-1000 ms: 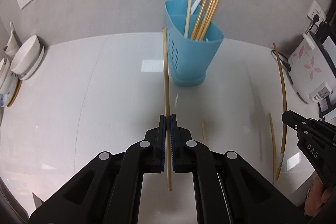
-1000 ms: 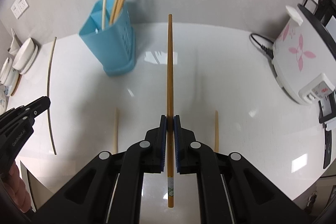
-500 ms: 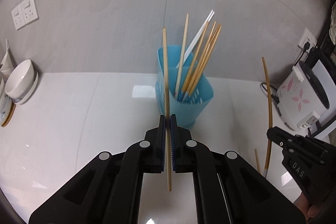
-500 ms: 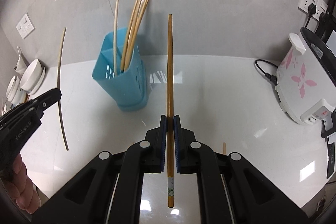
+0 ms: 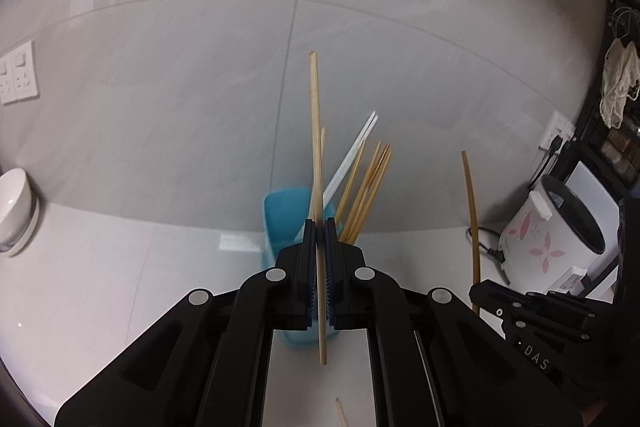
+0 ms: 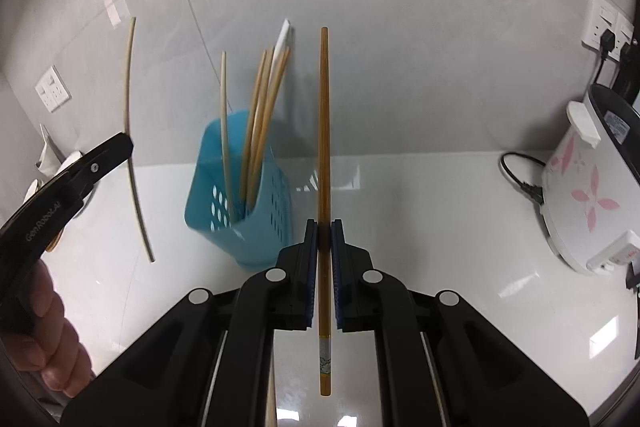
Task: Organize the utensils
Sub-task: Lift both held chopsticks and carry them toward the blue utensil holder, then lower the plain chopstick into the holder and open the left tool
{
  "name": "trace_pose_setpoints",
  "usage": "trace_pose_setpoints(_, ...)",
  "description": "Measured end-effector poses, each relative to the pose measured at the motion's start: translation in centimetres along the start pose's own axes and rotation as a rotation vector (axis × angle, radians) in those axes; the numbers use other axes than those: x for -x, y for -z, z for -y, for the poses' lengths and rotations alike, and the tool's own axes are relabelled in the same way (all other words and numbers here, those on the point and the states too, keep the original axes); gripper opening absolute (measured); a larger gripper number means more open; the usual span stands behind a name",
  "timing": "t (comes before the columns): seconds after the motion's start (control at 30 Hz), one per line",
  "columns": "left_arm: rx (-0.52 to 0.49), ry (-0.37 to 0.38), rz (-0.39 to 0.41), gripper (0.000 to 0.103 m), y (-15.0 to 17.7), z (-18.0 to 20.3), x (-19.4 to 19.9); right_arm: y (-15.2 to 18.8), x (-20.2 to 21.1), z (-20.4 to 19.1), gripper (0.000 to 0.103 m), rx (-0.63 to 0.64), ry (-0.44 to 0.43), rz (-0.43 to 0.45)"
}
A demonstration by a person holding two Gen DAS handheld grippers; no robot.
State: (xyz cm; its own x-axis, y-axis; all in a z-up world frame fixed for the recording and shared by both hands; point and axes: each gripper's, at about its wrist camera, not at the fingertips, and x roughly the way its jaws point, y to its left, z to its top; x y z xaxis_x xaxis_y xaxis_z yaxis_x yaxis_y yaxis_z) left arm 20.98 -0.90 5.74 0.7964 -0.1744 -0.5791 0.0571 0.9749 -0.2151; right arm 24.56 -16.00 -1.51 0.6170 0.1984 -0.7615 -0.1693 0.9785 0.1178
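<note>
My left gripper [image 5: 319, 227] is shut on a pale wooden chopstick [image 5: 315, 131] that stands up in front of the blue utensil holder [image 5: 280, 211]. That holder [image 6: 240, 203] carries several chopsticks, wooden and white. My right gripper [image 6: 324, 227] is shut on a darker brown chopstick [image 6: 324, 115] just right of the holder. In the left wrist view the right gripper [image 5: 480, 293] and its brown chopstick [image 5: 472, 219] show at the right. In the right wrist view the left gripper [image 6: 124, 145] and its pale chopstick [image 6: 130, 131] show at the left, with a hand [image 6: 52, 339] below.
A white rice cooker with pink flowers [image 6: 588, 203] and its black cord [image 6: 520, 175] stand at the right on the white counter [image 6: 440, 227]. White bowls [image 5: 12, 211] sit at the far left. A loose chopstick tip [image 5: 341, 411] lies on the counter below my left gripper.
Both grippers have risen and tipped up with their chopsticks. The holder now sits lower and closer in both views, and the chopsticks on the counter have slid almost out of sight.
</note>
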Motion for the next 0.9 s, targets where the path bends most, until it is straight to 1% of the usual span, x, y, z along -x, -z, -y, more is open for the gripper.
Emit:
trace_pose_setpoints(0.13,-0.011,0.046,0.072,0.003,-0.8,0.1,-1.2,-0.6,-0.4,0.0,0.006,0.001,-0.018,0.022)
trace_pose_setpoints(0.3,-0.049,0.068,0.138,0.004,-1.0,0.4,-2.9,-1.0,-0.8,0.0,0.006,-0.005,-0.030,0.042)
trace_pose_setpoints(0.53,-0.081,0.082,0.139,0.004,0.1,0.2,-5.8,-1.3,-1.9,0.2,0.006,-0.010,-0.042,0.048)
trace_pose_setpoints(0.7,-0.111,0.075,0.128,0.004,0.9,0.8,-7.3,-1.3,-2.5,0.1,0.006,-0.010,-0.046,0.041)
trace_pose_setpoints(0.9,-0.131,0.067,0.095,0.004,1.7,0.7,-8.5,-1.2,-2.7,0.0,0.006,-0.010,-0.048,0.035)
